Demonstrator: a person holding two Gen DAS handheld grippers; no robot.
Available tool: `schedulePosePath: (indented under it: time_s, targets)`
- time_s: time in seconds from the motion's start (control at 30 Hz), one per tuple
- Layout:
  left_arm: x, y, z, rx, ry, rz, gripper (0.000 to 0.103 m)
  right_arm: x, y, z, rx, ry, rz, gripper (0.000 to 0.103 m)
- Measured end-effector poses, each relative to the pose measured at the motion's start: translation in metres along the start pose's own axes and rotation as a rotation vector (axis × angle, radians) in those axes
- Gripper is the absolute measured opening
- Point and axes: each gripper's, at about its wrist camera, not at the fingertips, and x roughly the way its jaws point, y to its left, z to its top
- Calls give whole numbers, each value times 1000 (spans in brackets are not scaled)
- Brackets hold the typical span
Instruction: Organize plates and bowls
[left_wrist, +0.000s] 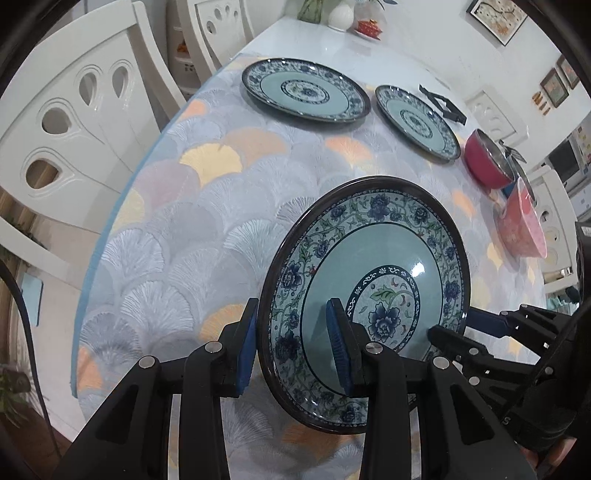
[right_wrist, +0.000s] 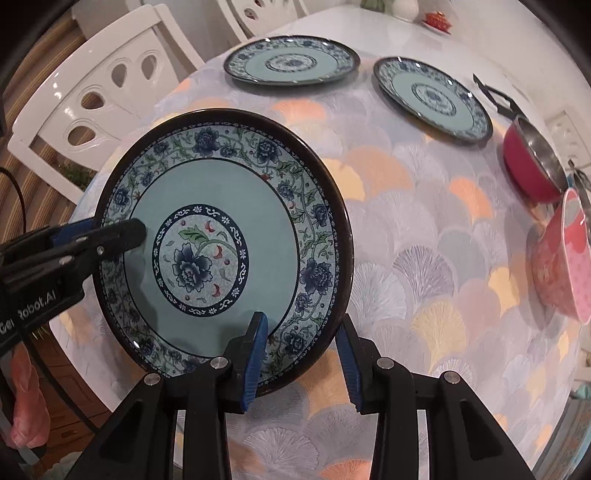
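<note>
A blue floral plate (left_wrist: 388, 258) (right_wrist: 236, 206) with a dark rim is held up above the table, tilted. My left gripper (left_wrist: 295, 347) straddles its left rim and looks shut on it. My right gripper (right_wrist: 303, 350) straddles the opposite rim and looks shut on it too. Each gripper shows in the other's view, the right one (left_wrist: 461, 332) and the left one (right_wrist: 110, 236). Two matching plates lie flat at the far end, a larger one (left_wrist: 304, 88) (right_wrist: 291, 61) and a smaller one (left_wrist: 417, 122) (right_wrist: 432, 98). A red bowl (left_wrist: 487, 158) (right_wrist: 532, 166) and a pink bowl (left_wrist: 521, 225) (right_wrist: 561, 258) sit at the right.
The round table (left_wrist: 184, 221) has a fan-patterned cloth. White chairs (left_wrist: 74, 122) stand along its left side. A black stand (left_wrist: 443, 103) lies behind the smaller plate. A white vase (left_wrist: 341, 14) and a small red dish (left_wrist: 369, 27) sit on the far white surface.
</note>
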Motion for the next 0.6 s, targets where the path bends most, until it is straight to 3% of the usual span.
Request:
schedulePosePath:
  time_s: [0.27,0.6]
  targets:
    - [4,7,-2,-21,4,2,32,6,-1,0,4,2,1,37]
    - [-23,28,13,-73,-61,33,32,-17,-30,8,77,-18,18,37]
